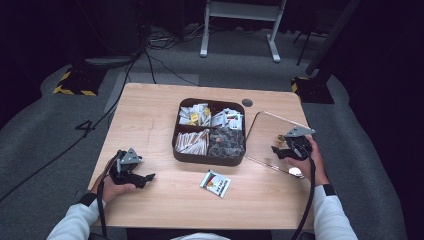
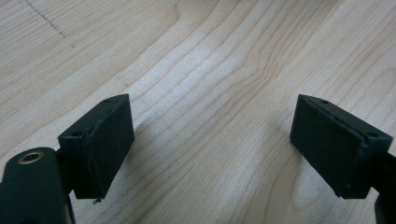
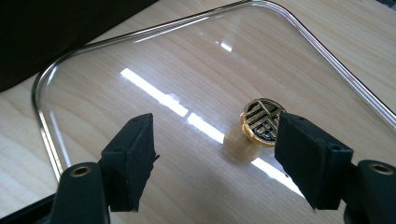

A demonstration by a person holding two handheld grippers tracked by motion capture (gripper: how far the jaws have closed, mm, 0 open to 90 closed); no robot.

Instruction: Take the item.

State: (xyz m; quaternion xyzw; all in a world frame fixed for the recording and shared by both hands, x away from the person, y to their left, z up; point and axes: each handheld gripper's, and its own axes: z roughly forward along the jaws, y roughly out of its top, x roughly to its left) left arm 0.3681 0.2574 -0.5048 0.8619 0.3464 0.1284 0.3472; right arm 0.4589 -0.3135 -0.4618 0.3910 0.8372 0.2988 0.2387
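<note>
Item: clear lid (image 3: 196,79), flat near the tabletop's right edge beside the compartment tray (image 1: 209,157). Your right gripper (image 3: 215,154) stands wide over it, holding nothing, gold knob (image 3: 261,119) just off one pad; centre the knob before closing. Left gripper (image 2: 212,149): wide, empty, near the left edge

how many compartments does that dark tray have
4. In the dark tray: back left holds pale sachets, back right more sachets, front left long paper sticks, front right dark pods.
</note>
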